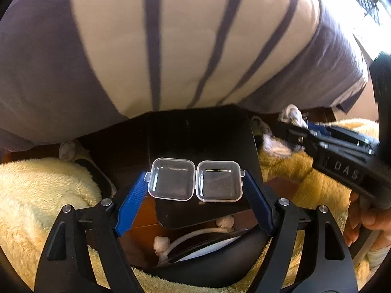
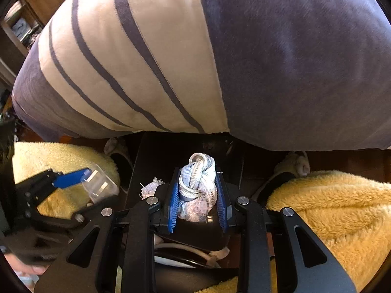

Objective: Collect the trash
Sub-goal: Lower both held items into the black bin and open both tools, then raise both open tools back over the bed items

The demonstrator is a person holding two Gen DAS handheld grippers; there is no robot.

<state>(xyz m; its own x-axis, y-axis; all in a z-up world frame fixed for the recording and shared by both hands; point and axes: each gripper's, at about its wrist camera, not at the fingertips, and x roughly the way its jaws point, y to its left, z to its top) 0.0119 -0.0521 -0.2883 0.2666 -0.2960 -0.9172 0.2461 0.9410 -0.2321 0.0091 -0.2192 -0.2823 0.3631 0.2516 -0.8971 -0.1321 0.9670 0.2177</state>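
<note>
I am clamping my left gripper on a clear plastic case lying flat and hinged open, its two square halves side by side; its long axis is running left to right across the lower middle of the left wrist frame, spanning from one blue pad to the other, with the latch tabs touching the pads at each end. My right gripper is squeezing a knotted bundle of pale blue zipper tape in the centre of the right wrist frame; the bundle is standing upright between the pads, its long axis pointing up the frame, the knot rising above the fingertips and a frayed end trailing out to the left. A dark bin is sitting below both loads, its near rim curving under the case, with a white cable lying beyond that rim at the bottom. Fluffy yellow fabric is crowding in from both lower sides, and a striped cushion is filling the whole upper frame, so the open room is only the dark gap in the middle.
</note>
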